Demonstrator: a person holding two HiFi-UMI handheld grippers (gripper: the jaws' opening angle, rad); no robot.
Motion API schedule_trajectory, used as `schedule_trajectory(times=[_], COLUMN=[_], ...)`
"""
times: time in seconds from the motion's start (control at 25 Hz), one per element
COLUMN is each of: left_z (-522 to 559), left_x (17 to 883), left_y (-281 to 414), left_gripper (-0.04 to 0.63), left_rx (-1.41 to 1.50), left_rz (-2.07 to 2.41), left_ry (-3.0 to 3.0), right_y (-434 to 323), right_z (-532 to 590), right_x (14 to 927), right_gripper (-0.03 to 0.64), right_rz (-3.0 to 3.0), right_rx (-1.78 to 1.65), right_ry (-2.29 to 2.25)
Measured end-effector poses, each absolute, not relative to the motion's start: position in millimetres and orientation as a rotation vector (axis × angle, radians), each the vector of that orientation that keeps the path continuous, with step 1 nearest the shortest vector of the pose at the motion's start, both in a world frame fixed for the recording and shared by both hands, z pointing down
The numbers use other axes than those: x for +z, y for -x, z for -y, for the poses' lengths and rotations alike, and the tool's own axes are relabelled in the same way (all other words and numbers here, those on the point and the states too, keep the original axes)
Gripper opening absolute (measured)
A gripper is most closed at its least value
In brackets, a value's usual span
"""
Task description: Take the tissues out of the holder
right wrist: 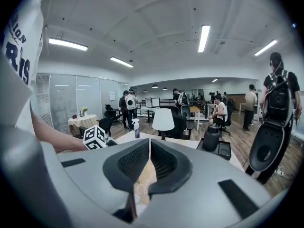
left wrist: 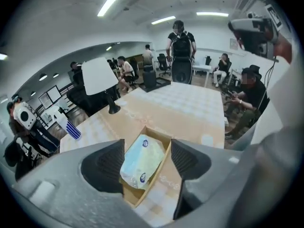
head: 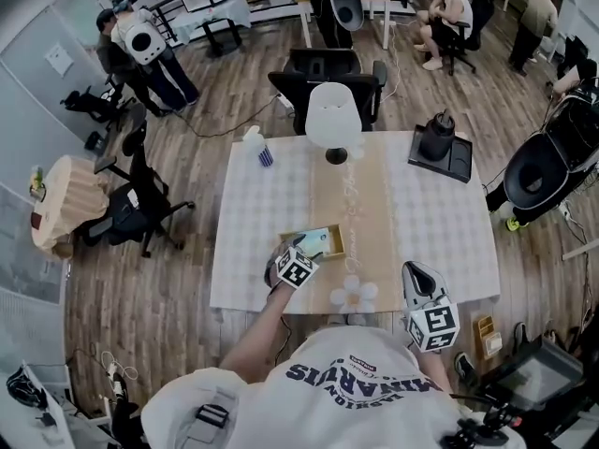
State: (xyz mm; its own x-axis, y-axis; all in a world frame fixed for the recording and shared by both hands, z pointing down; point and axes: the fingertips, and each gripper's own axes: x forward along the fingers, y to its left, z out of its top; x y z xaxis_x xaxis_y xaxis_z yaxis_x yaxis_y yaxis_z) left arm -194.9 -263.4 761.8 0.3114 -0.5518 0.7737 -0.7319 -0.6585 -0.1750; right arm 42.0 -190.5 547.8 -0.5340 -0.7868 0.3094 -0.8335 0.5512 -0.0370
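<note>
Fingers (left wrist: pixel 107 165): left gripper (left wrist: pixel 147 161) wide, holding nothing; right gripper (right wrist: pixel 148 163) closed, empty.
Left forearm (head: pixel 257 330): stretched forward, gripper tilted down over holder (left wrist: pixel 156 177).
Holder: on table (head: pixel 430 223), near its front edge.
Tissues (left wrist: pixel 141 161): inside holder, untouched, I think.

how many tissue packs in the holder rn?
1. One tissue pack lies in the wooden holder, near the front edge of the table. Any others underneath it would be hidden.

tissue pk (left wrist: pixel 141 161) in holder (left wrist: pixel 131 194), lamp (left wrist: pixel 99 76) behind
</note>
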Motion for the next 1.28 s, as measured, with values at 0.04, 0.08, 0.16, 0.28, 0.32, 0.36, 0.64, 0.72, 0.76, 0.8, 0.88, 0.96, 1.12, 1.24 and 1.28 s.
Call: schedule_trajectory(times=[0.04,0.08,0.16,0.28,0.32,0.36,0.64,0.72,0.76,0.8,0.88,0.96,1.12,1.24,1.28], left_z=[271,277,285,292,294,294,307,312,314,314,313,310,304,306,306], left_x=[773,784,807,838,847,855,878,884,887,890,895,899,902,899,897], left_y=[195,195,195,194,193,192,187,188,188,189,189,190,188,188,187], left_gripper=[0.291,0.293,0.293,0.293,0.293,0.293,0.291,0.291,0.291,0.291,0.280,0.131,0.002,0.003,0.002], left_rx=[1.302,1.333,1.399,1.482,1.505,1.525,1.633,1.649,1.659,1.673,1.713,1.751,1.748,1.745,1.744], left_rz=[1.153,1.129,1.072,0.998,0.976,0.955,0.879,0.870,0.863,0.854,0.830,0.815,0.816,0.839,0.842], left_ry=[-2.351,-2.332,-2.282,-2.216,-2.205,-2.198,-2.188,-2.194,-2.190,-2.184,-2.170,-2.163,-2.166,-2.177,-2.181], right_y=[-43,-45,-49,-56,-58,-61,-72,-72,-72,-73,-77,-81,-84,-82,-81], right_z=[192,192,191,187,184,181,171,170,169,169,167,167,169,171,171], right_x=[547,547,548,551,552,553,562,565,567,568,570,572,572,570,570], right_gripper=[0.009,0.009,0.009,0.009,0.009,0.009,0.009,0.009,0.009,0.009,0.009,0.009,0.009,0.009,0.009], right_rz=[2.529,2.525,2.514,2.496,2.488,2.480,2.426,2.415,2.410,2.404,2.391,2.382,2.381,2.382,2.383], right_rx=[0.262,0.262,0.267,0.285,0.291,0.296,0.343,0.355,0.360,0.365,0.373,0.376,0.373,0.375,0.375], right_ry=[-1.357,-1.364,-1.377,-1.403,-1.411,-1.420,-1.491,-1.504,-1.509,-1.514,-1.526,-1.541,-1.559,-1.555,-1.552])
